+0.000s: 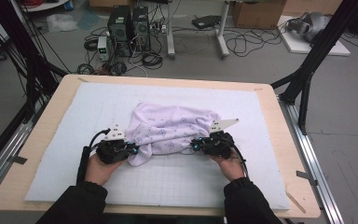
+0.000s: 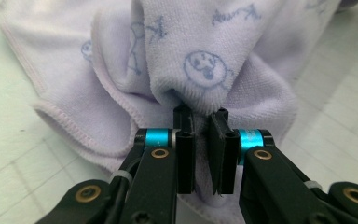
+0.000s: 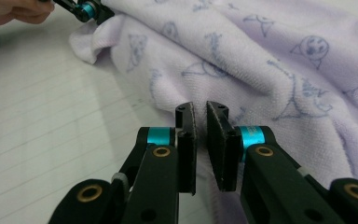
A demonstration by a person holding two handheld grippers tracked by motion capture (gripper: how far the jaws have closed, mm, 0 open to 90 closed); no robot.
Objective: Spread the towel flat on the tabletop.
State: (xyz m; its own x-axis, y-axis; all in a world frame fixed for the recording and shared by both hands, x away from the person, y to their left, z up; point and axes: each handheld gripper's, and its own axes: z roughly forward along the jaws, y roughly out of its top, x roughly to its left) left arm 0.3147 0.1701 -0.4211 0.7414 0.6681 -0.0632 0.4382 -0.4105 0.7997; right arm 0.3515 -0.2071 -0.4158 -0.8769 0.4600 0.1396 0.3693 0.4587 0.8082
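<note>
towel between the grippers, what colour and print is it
Pale lilac towel with small blue line-drawn cartoon faces and scribbled words; clearest in the left gripper view.

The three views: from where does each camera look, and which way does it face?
High view: above the table's near side, looking forward and down; forearms, hands, left gripper, right gripper.
Left gripper view: on that gripper, along its fingers to the towel.
Right gripper view: along its own fingers across the towel.
Shared: towel, white mat.
</note>
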